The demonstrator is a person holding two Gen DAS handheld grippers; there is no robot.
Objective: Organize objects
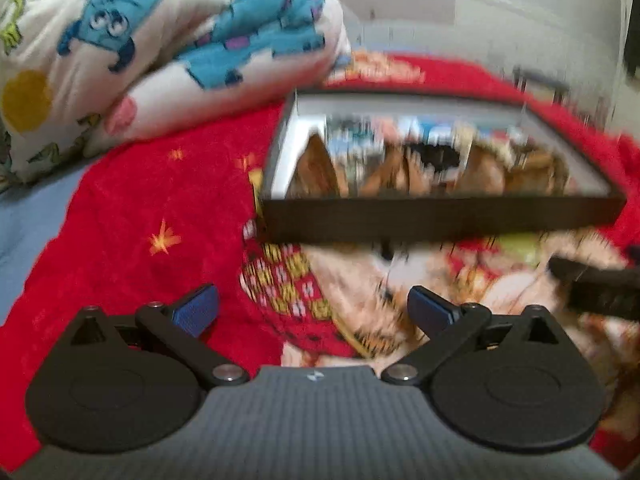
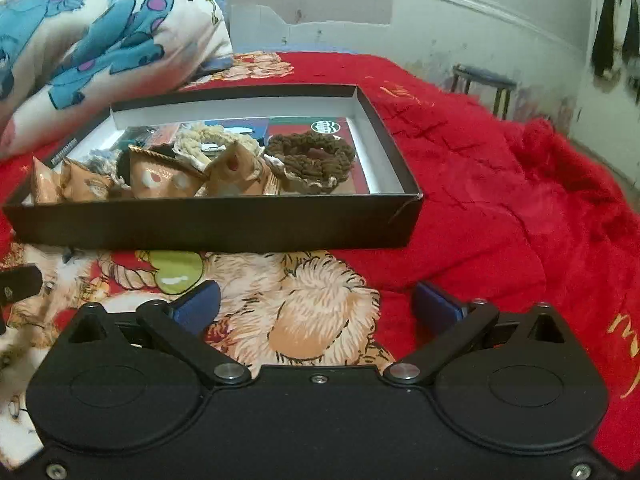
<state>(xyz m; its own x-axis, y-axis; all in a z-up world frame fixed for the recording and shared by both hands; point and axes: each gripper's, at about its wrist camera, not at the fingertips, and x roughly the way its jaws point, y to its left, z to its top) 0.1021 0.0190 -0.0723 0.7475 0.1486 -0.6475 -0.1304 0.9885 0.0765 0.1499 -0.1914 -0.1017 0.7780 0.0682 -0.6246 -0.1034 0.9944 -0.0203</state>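
A shallow black box [image 2: 216, 222] with a white inside lies on a red blanket, ahead of both grippers. In it are several orange snack packets [image 2: 160, 178], a brown knitted ring [image 2: 310, 158], a cream knitted ring [image 2: 212, 138] and a flat printed card. The left wrist view shows the same box [image 1: 440, 216], blurred. My left gripper [image 1: 314, 308] is open above the blanket, short of the box's near wall, with nothing between its blue pads. My right gripper [image 2: 316, 304] is open too, nothing in it, near the box's right front corner.
A rolled cartoon-print quilt [image 1: 160, 52] lies behind and left of the box. The red blanket [image 2: 500, 200] rises in folds to the right. A small stool [image 2: 484, 84] stands by the wall beyond the bed. The other gripper's dark tip [image 1: 592, 288] shows at right.
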